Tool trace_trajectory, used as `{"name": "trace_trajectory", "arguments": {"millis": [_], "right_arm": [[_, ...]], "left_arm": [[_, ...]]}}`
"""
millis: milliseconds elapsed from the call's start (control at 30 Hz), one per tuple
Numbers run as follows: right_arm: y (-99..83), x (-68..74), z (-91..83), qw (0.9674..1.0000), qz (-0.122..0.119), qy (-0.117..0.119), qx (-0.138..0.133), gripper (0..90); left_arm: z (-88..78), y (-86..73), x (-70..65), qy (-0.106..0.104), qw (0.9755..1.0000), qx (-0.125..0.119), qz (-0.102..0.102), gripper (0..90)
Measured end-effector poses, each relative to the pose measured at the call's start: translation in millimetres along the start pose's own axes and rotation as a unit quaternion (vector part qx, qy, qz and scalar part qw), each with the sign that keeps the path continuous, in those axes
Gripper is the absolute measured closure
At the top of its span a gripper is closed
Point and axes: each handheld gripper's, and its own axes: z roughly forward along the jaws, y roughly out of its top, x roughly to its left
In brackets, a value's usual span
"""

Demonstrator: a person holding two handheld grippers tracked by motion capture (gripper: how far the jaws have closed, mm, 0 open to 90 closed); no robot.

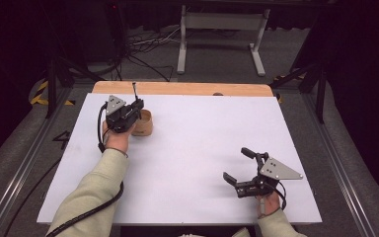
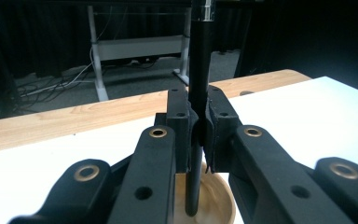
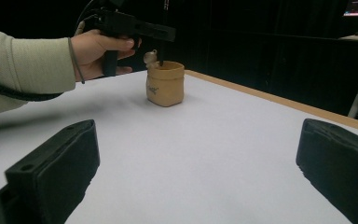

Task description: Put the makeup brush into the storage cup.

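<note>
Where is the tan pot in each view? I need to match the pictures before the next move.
High view: the tan pot sits upper left on the white table, just right of the left hand-held gripper.
Left gripper view: bottom centre, its rim below the shut jaws, the black pen standing in it.
Right gripper view: upper centre.
Shared landmark: the table's wooden far edge.

- I see the white worktop [image 1: 192, 148] bare between my two grippers, so I find wide passage there.
- Only the tan pot [image 1: 143, 123] stands near the far left edge, with the left gripper [image 1: 134, 109] and its black pen [image 2: 199, 70] over it.
</note>
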Motion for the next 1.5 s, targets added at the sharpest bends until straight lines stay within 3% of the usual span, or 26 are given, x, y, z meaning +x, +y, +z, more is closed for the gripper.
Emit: {"name": "trace_trajectory", "arguments": {"millis": [667,733,767,800,867,900,1000,1100,1133,1167,1500], "right_arm": [[0.1,-1.3,2.0,0.9999,0.004,0.015,0.003,0.0],[0.5,-1.9,1.8,0.9999,0.004,0.015,0.002,0.0],[0.9,-2.3,1.6,0.9999,0.004,0.016,0.000,0.0],[1.1,-2.7,1.4,0.9999,0.004,0.016,-0.001,0.0],[1.5,-3.4,1.0,0.9999,0.005,0.016,-0.002,0.0],[1.6,-3.8,0.8,0.9999,0.004,0.016,-0.002,0.0],[1.7,-5.1,0.6,0.9999,0.005,0.016,-0.002,0.0],[2.2,-6.8,0.8,0.9999,0.007,0.015,-0.003,0.0],[2.7,-7.4,0.8,0.9999,0.007,0.015,-0.003,0.0],[3.5,-8.8,0.4,0.9999,0.004,0.013,-0.004,0.0],[6.8,-21.1,-2.9,0.9999,0.009,-0.005,-0.010,0.0]], "left_arm": [[1.7,-9.8,0.7,-0.004,0.9998,0.018,0.002,81.3],[1.4,-9.6,2.6,-0.016,0.9998,0.016,-0.003,76.1],[1.5,-9.4,4.7,-0.028,0.9995,0.010,-0.014,59.0],[0.7,-9.2,6.1,-0.040,0.9989,0.004,-0.026,49.9],[-1.6,-9.0,7.6,-0.052,0.9984,-0.012,-0.017,40.9],[-2.9,-8.7,8.0,-0.055,0.9983,-0.017,-0.007,28.6],[-7.1,-6.8,8.1,-0.066,0.9976,-0.021,0.001,24.4],[-11.0,-5.5,8.0,-0.064,0.9974,-0.033,0.005,8.8],[-11.0,-5.5,8.0,-0.064,0.9974,-0.033,0.005,7.0],[-15.3,-4.6,7.8,-0.078,0.9964,-0.035,-0.003,5.8],[-45.8,-2.0,-2.5,-0.133,0.9905,-0.034,0.009,2.8]]}}
